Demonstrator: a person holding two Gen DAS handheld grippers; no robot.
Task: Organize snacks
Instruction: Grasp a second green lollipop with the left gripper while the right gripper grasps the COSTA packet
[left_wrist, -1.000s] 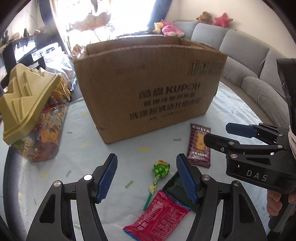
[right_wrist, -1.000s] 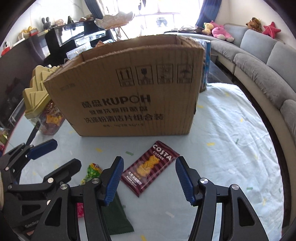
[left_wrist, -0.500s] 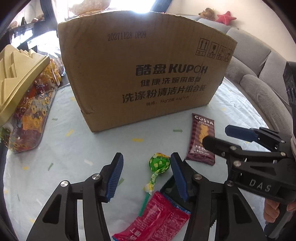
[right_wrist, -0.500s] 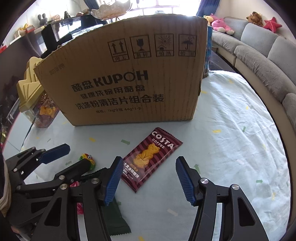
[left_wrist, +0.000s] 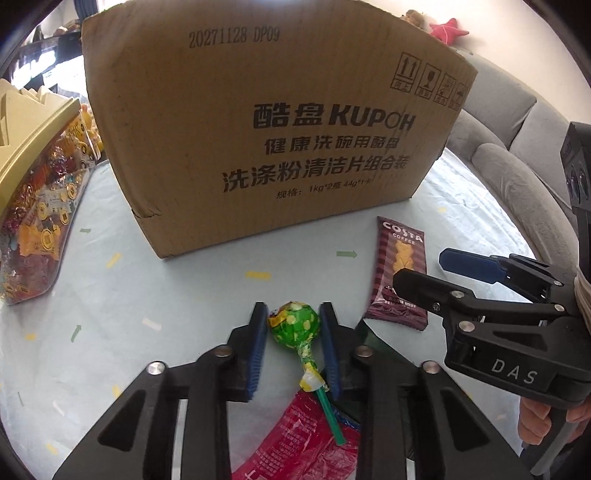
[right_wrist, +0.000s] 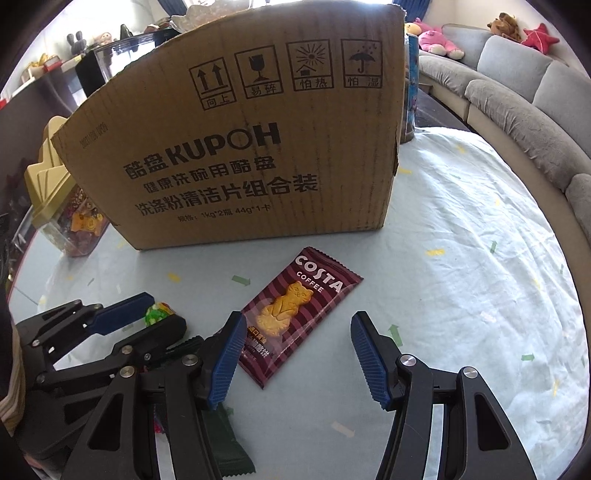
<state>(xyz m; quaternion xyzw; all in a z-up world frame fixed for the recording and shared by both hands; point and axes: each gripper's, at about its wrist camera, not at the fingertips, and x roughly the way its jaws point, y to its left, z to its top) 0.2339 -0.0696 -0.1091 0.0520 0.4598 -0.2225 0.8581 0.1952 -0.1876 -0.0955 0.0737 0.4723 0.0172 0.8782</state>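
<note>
lollipop (left_wrist: 294, 325): as its stick runs back toward the camera, the head is flanked by the left gripper (left_wrist: 293, 345).
left fingers (left_wrist: 258, 347): closing on the lollipop head.
right gripper (right_wrist: 297, 360): held released over the costa packet (right_wrist: 295, 314).

We close our left gripper (left_wrist: 293, 325) on the green lollipop (left_wrist: 294, 324), its blue pads touching the wrapped head on both sides. Its stick lies across a red packet (left_wrist: 295, 435). Beside it, the Costa biscuit packet (left_wrist: 400, 273) lies before the cardboard box (left_wrist: 258, 122).
</note>
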